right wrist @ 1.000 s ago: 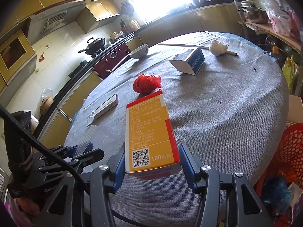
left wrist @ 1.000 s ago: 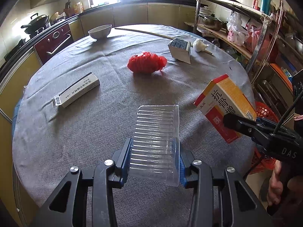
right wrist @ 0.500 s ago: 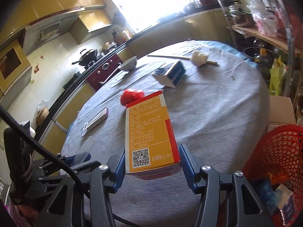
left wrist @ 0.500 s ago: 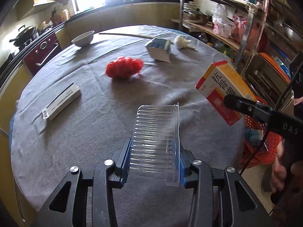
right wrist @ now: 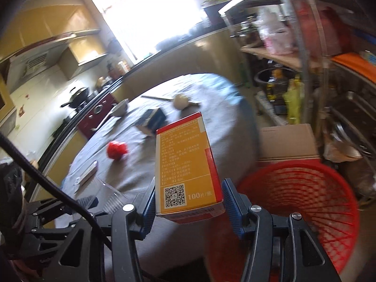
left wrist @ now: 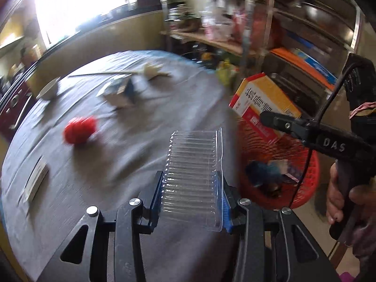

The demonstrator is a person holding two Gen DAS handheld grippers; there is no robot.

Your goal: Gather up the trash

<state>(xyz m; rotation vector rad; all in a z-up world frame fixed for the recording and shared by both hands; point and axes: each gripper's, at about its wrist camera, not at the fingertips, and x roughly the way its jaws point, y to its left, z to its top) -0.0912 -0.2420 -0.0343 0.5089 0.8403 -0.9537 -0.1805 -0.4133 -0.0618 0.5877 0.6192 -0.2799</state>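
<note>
My left gripper [left wrist: 191, 199] is shut on a clear ribbed plastic tray [left wrist: 193, 176], held above the right edge of the round grey table [left wrist: 117, 159]. My right gripper [right wrist: 188, 202] is shut on an orange and red medicine box [right wrist: 186, 164], also seen in the left wrist view [left wrist: 263, 101] above the red mesh trash basket [left wrist: 303, 188]. The basket [right wrist: 300, 202] stands on the floor right of the table and holds some trash. A red crumpled bag [left wrist: 80, 129], a flat white box [left wrist: 35, 183] and a blue and white carton [left wrist: 122, 89] lie on the table.
A white bowl [left wrist: 48, 89], a long stick and a crumpled white wad [left wrist: 150, 70] lie at the table's far side. A metal shelf rack [left wrist: 270, 35] full of goods stands right. A cardboard box [right wrist: 289, 141] sits behind the basket. Kitchen counter and stove lie left.
Both grippers have swung right with their loads, toward the table's right edge. The red basket has come into full view below the medicine box. The views are motion-blurred.
</note>
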